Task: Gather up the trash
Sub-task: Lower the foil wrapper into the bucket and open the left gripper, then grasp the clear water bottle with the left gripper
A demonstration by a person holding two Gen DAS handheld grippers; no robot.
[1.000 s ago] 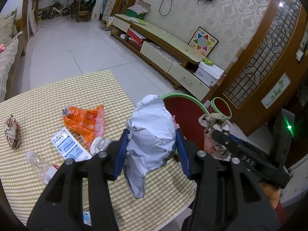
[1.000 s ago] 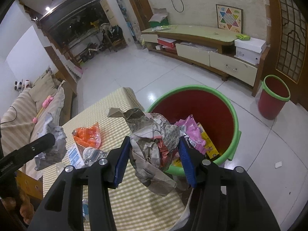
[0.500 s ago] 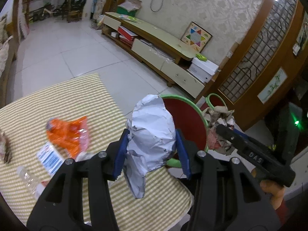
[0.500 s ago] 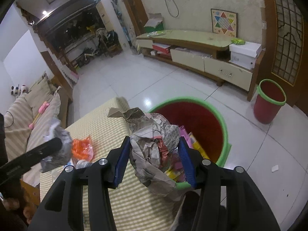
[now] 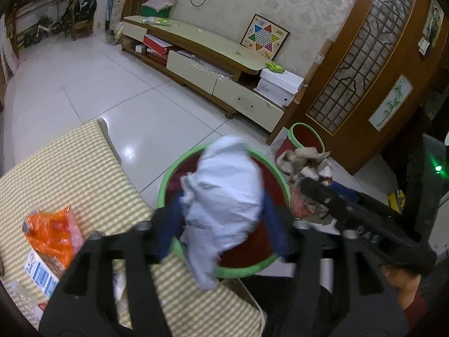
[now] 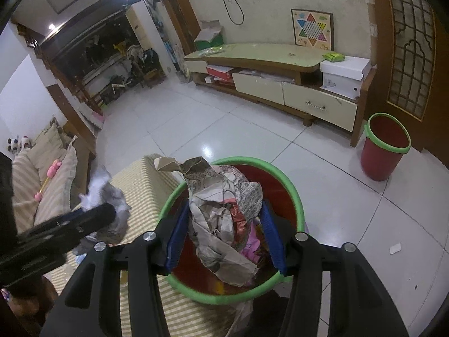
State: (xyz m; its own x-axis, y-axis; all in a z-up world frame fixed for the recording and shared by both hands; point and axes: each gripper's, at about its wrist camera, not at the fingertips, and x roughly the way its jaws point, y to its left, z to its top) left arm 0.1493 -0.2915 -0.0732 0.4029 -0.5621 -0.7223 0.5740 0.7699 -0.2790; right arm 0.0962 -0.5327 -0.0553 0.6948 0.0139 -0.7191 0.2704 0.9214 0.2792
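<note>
The right gripper (image 5: 317, 193), seen beside the green-rimmed bin (image 5: 224, 271), bore pale letters that looked like "DAS"; print on the blue-and-white packet (image 5: 39, 273) stayed unreadable.

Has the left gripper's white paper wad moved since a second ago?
Yes. The white paper wad, earlier over the checked tablecloth, now hangs over the big green-rimmed bin.

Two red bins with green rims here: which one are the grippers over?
The big red bin right against the checked table, already holding wrappers. The smaller red bin stands apart on the floor by the TV cabinet.
</note>
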